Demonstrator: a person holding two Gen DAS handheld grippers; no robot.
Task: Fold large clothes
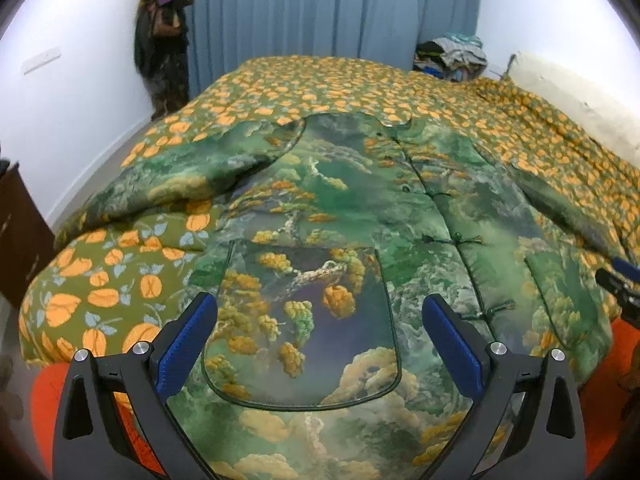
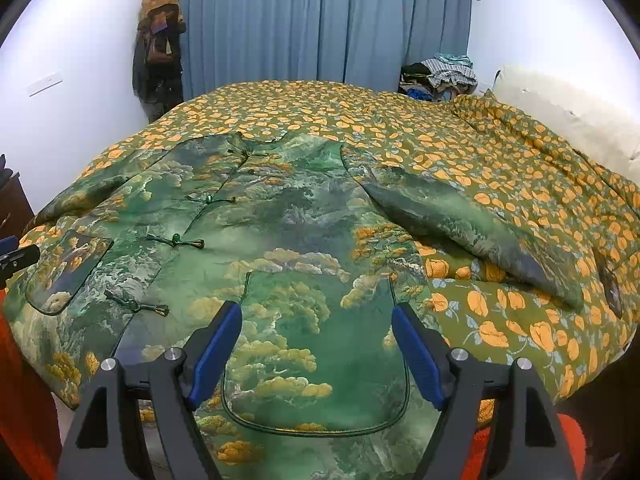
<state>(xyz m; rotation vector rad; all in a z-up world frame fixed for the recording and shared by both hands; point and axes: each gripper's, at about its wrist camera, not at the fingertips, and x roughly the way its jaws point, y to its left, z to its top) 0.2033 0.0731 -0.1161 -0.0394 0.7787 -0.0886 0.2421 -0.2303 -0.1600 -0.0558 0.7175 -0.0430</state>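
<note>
1. Left gripper (image 1: 320, 332): fingers apart, empty, poised over the near pocket (image 1: 304, 320) on its side of the jacket (image 1: 360, 208).
2. Right gripper (image 2: 316, 344): fingers likewise apart, holding nothing, above the other pocket (image 2: 316, 352).
3. The jacket lies flat, front up and buttoned, on the bed cover (image 2: 400, 120); both sleeves are spread out. No fold looks made yet, so the whole task remains.
4. Its hem hangs over the near bed edge.
5. Open cover lies beyond the collar and beside each sleeve; a clothes pile (image 2: 440, 76) sits well away.
</note>
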